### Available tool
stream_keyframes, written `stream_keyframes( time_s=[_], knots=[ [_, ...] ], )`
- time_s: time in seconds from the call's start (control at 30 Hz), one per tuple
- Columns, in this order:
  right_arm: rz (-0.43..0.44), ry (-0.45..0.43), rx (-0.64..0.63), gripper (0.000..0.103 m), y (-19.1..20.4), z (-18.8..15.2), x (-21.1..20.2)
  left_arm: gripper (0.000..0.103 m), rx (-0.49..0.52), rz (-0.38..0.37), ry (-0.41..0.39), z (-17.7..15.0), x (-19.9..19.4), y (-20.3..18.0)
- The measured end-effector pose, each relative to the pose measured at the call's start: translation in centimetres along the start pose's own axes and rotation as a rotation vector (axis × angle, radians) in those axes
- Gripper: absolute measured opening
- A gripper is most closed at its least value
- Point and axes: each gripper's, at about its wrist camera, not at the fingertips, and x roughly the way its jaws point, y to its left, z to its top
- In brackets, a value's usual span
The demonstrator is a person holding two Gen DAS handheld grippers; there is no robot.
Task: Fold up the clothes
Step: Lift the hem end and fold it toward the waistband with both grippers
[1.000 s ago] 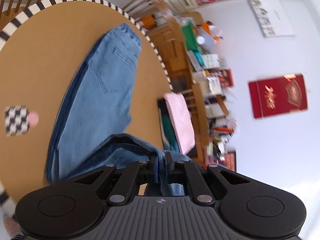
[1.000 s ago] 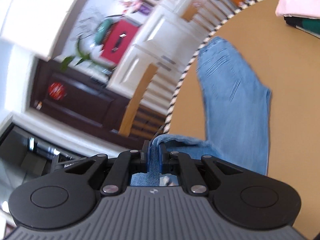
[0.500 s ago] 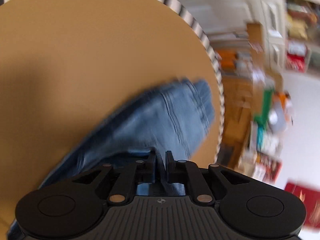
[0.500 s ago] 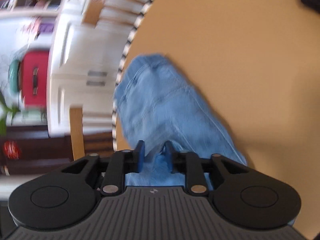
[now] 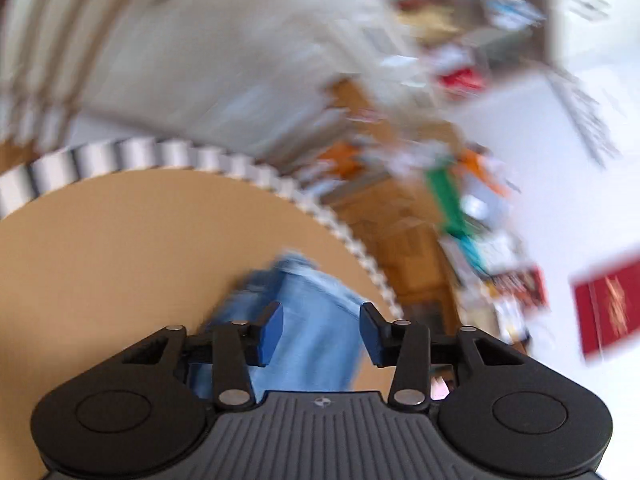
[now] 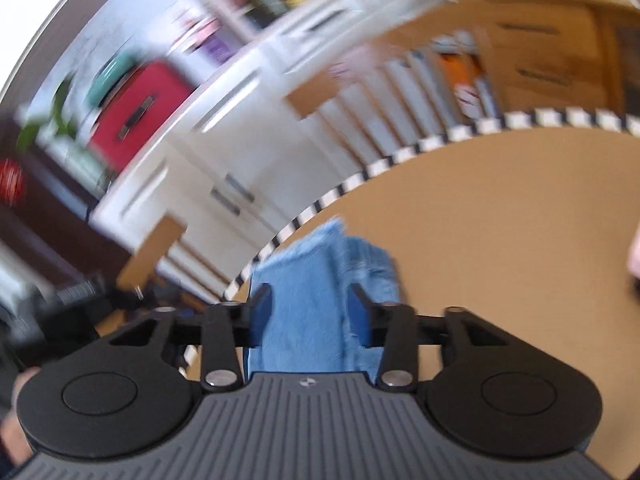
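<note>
So both frames are pretty smeared, but the basics read fine. The jeans (image 5: 316, 344) lie on the tan tabletop (image 5: 120, 264) close to its striped black-and-white rim. Left gripper (image 5: 320, 334) has its jaws spread wide with the denim showing between them, nothing pinched. Right gripper (image 6: 310, 316) is the same, jaws apart over the jeans (image 6: 316, 300). Beyond the rim: white cabinets (image 6: 240, 152), a red case (image 6: 136, 108), cluttered shelves (image 5: 472, 220), a red hanging (image 5: 608, 312). Any writing is too blurred to read.
</note>
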Motion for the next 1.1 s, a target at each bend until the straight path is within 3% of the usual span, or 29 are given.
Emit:
stream_keyframes(
  time_s=[0.07,0.2,0.27,0.37,0.47,0.5,0.6,0.67,0.73,0.83,0.9,0.97,1.1],
  knots=[
    [-0.004,0.014,-0.003,0.017,0.5,-0.7,2.4,0.035,0.070,0.062,0.031,-1.3,1.6,-0.2],
    [-0.152,0.132,-0.036,0.011,0.5,-2.1,6.7,0.024,0.210,0.187,0.092,-4.0,4.7,-0.5],
    [-0.213,0.192,-0.056,0.008,0.3,-3.1,7.9,0.008,0.281,0.250,0.123,-5.4,6.3,-0.7],
    [-0.217,0.184,-0.027,0.007,-0.5,-4.0,8.4,0.007,0.358,0.329,0.164,-6.8,8.3,-0.9],
    [-0.223,0.175,0.005,0.007,-0.2,-4.3,8.3,0.007,0.338,0.331,0.176,-6.5,8.1,-1.6],
    [-0.227,0.172,-0.001,0.013,0.2,-4.5,7.7,0.007,0.332,0.330,0.180,-6.3,8.1,-1.9],
    [-0.200,0.205,-0.100,0.018,2.9,-5.8,4.7,0.013,0.321,0.280,0.233,-7.5,4.7,-3.2],
    [-0.166,0.241,-0.159,0.019,4.7,-8.3,1.7,0.020,0.372,0.277,0.294,-9.8,2.5,-3.6],
    [-0.126,0.288,-0.175,0.019,5.8,-11.4,-0.9,0.020,0.401,0.284,0.362,-13.0,0.6,-3.4],
    [-0.155,0.334,-0.176,0.019,6.8,-15.5,-3.2,0.020,0.379,0.288,0.424,-17.2,-1.7,-1.8],
    [-0.185,0.356,-0.165,0.019,6.8,-17.8,-4.0,0.019,0.384,0.312,0.424,-19.0,-2.0,-0.8],
    [-0.218,0.315,-0.194,0.017,7.3,-19.4,-4.3,0.011,0.410,0.317,0.384,-20.6,-3.2,0.0],
    [-0.284,0.245,-0.279,0.018,8.8,-21.3,-4.3,0.007,0.385,0.344,0.366,-21.5,-4.0,0.1]
  ],
)
